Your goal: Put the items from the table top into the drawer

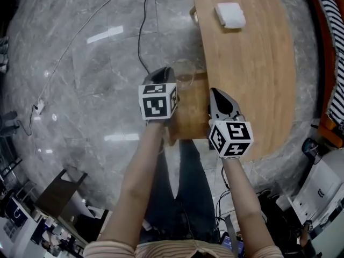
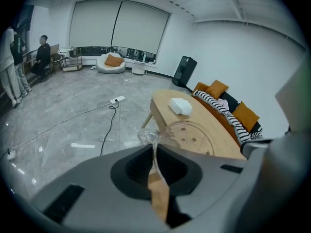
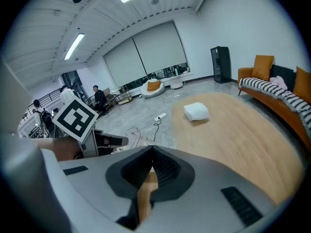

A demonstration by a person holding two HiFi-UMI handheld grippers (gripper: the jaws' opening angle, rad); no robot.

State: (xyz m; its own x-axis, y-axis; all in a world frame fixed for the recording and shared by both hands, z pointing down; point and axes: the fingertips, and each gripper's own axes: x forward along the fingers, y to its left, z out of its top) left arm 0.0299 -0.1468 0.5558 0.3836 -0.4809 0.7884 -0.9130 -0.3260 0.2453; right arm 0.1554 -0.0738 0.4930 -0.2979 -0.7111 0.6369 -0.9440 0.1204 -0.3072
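My left claw (image 1: 167, 70) is clamped on the rim of a clear bowl (image 2: 187, 134). In the left gripper view the thin clear wall runs straight between my two pads, which press on it from either side. In the head view the bowl sits at 1 o'clock of that claw, at the edge of the table (image 1: 252, 90) and above the far end of the drawer (image 1: 191, 117). I cannot tell whether the bowl touches either of them.

The drawer stands pulled out from the table's edge toward 9 o'clock and lies between my two claws. What is inside it I cannot make out.

My right claw (image 1: 216, 92) is closed with nothing in it. In the right gripper view its tips meet, and only wood shows through the gap behind them. It sits at 3 o'clock of the left claw, over the near part of the table.

A white pack (image 1: 230, 15) lies flat on the far end of the table, at 12 o'clock of the right claw and well apart from both claws.

A black cable (image 1: 141, 31) trails over the grey floor (image 1: 80, 79) at 12 o'clock of the left claw. A sofa (image 3: 278, 106) with a striped throw (image 1: 329, 31) runs along the table's 3 o'clock side.
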